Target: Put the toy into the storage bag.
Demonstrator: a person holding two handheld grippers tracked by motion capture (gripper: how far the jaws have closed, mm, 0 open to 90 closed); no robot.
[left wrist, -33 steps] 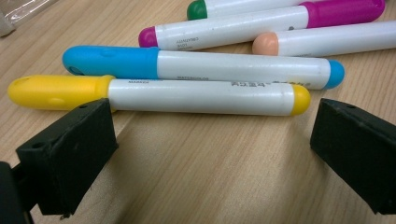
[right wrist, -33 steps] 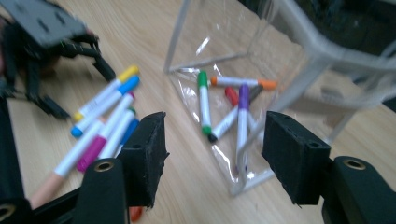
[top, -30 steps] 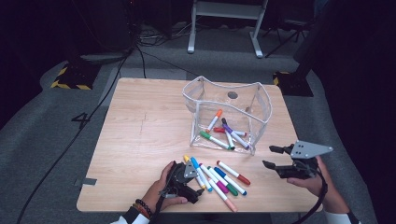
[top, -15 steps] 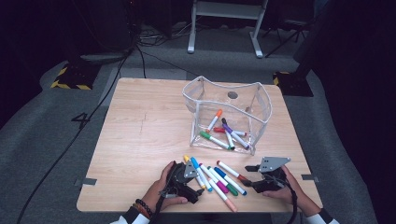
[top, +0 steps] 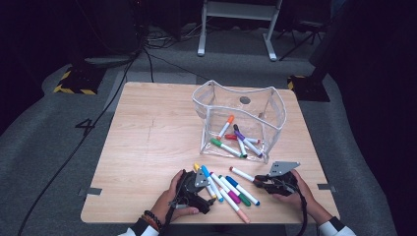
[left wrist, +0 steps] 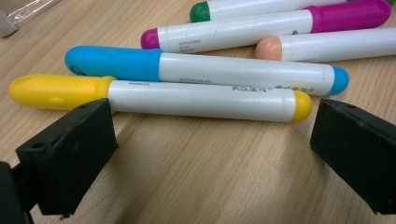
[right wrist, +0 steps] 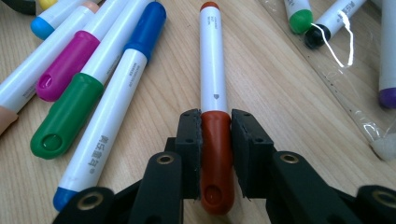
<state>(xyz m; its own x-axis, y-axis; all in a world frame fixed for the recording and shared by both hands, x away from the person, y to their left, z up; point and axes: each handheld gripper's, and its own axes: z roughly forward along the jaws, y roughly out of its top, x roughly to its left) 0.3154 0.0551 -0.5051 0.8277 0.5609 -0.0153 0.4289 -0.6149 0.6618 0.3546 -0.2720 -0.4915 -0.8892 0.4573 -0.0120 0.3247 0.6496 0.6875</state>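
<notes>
Dark floor and cables surround a pale wooden tabletop (top: 147, 147) carrying a clear plastic pouch (top: 265, 105) with several markers inside. Near the front edge, the right claw (right wrist: 215, 128) has just been closing and now clamps the cap of a red marker (right wrist: 213, 70) that lies flat on the wood, just beside the green-capped marker (right wrist: 81, 112) and the pouch. The left claw (left wrist: 210, 135) rests with jaws spread wide, released, straddling the yellow marker (left wrist: 159, 95) without touching it, a blue marker (left wrist: 205, 70) lying alongside.
</notes>
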